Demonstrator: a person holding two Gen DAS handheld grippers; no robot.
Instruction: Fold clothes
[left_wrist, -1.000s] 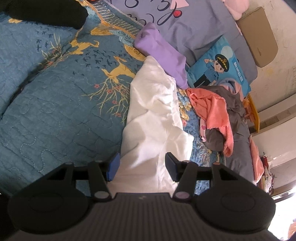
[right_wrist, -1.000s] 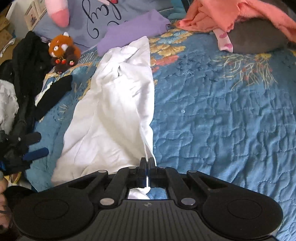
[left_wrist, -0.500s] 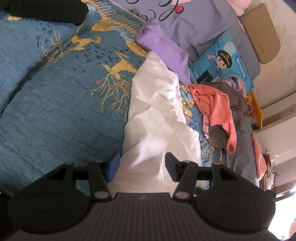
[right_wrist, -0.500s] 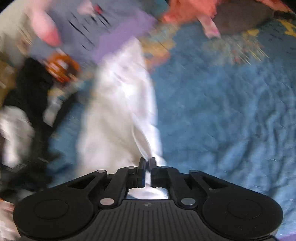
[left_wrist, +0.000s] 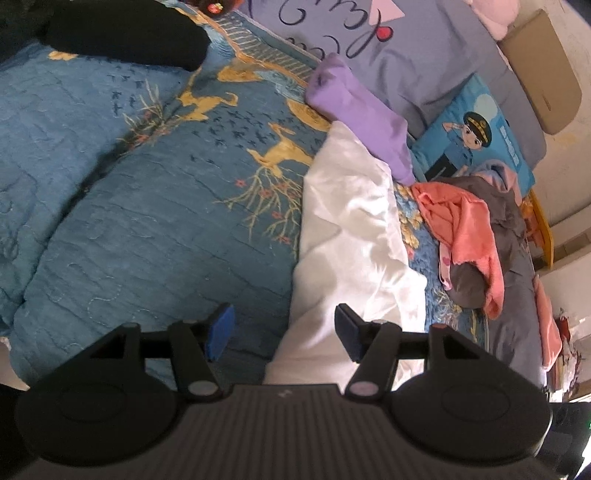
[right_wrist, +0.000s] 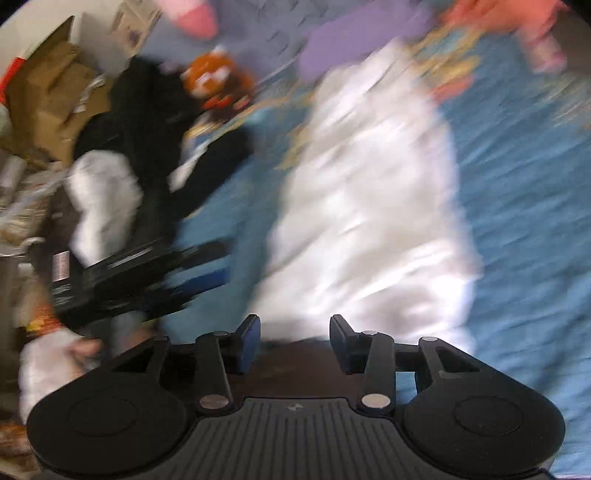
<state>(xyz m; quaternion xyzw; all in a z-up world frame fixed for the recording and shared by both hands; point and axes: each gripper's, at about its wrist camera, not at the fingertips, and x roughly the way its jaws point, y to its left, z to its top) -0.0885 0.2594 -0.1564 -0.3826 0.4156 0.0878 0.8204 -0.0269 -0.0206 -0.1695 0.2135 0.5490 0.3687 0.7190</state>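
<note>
Blue quilt (left_wrist: 140, 229), white garment (left_wrist: 351, 236) near end cut off below.

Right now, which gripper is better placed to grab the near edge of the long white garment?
Probably left. The left gripper is open, its right finger over the long white garment, view steady. The right gripper is also open, but motion-blurred.

Both my grippers are matte black plastic with ribbed housings. On the left gripper (left_wrist: 282, 328) I see blue pads (left_wrist: 221, 326) and silver pivot screws; the right gripper (right_wrist: 294, 341) matches. My white sleeve (right_wrist: 44, 365) shows, blurred, at the right view's left edge.
</note>
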